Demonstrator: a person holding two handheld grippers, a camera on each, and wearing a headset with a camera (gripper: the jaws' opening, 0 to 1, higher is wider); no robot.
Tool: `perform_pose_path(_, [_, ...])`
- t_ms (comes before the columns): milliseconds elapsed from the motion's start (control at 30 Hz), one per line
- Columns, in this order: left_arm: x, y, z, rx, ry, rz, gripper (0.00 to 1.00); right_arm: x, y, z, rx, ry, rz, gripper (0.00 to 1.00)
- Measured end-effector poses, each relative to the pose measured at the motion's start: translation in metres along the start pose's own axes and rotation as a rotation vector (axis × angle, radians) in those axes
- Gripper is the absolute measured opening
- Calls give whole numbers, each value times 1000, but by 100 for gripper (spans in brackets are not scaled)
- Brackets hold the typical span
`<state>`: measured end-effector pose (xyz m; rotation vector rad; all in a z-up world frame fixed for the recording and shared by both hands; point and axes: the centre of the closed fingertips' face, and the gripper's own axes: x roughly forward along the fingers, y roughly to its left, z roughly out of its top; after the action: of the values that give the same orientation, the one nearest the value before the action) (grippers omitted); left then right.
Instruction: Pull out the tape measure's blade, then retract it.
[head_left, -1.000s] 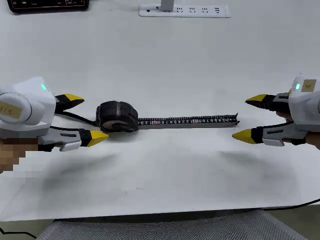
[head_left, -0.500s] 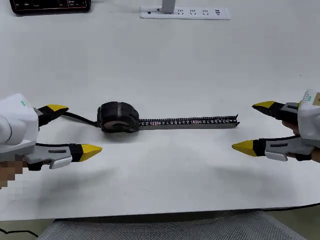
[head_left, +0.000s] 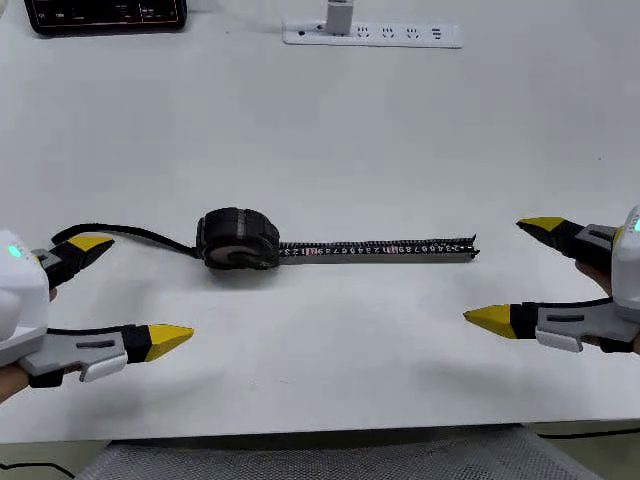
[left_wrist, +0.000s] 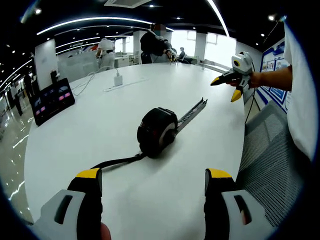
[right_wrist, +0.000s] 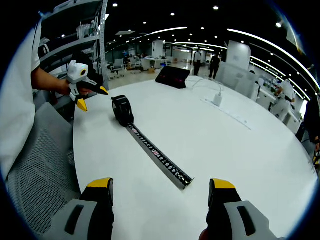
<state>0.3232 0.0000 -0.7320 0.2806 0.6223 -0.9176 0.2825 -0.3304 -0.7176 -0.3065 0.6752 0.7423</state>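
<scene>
White worktop (head_left: 330, 130): tape measure (head_left: 237, 238) ahead of left tool (head_left: 150, 286), blade (head_left: 380, 247) extended toward right tool (head_left: 493, 270), presumably locked, awaiting retraction; both tools spread, gripping nothing.

The bench (head_left: 330, 140) has a plain white, smooth top. Near its middle stands a black tape measure (head_left: 236, 238). Its blade (head_left: 380, 248) is drawn out toward the right in the head view and lies along the surface, with the end hook at the far right tip. A thin black strap (head_left: 140, 235) runs from the case to the left, lying on the surface. Near the far edge lies a white power strip (head_left: 372, 33) with a white plug (head_left: 340, 15) in it. Far left of it sits a dark device (head_left: 107, 13) with small lit marks; it may be a tablet, but it is too small to be sure.
</scene>
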Motion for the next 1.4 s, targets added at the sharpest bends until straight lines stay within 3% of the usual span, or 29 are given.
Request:
perform_pose_path(567, [-6,-11,-11,-35,-18,8,85,-2,22,-24,53,-4,-15,79])
perform_pose_path(967, [-6,-18,-16,-60,-25,10,86,4,28,-26,68,-15,-14,80])
perform_pose_path(1400, [-8,-18,-17,-76,-29,17,86,4,29,-26,65,-14,-14,80])
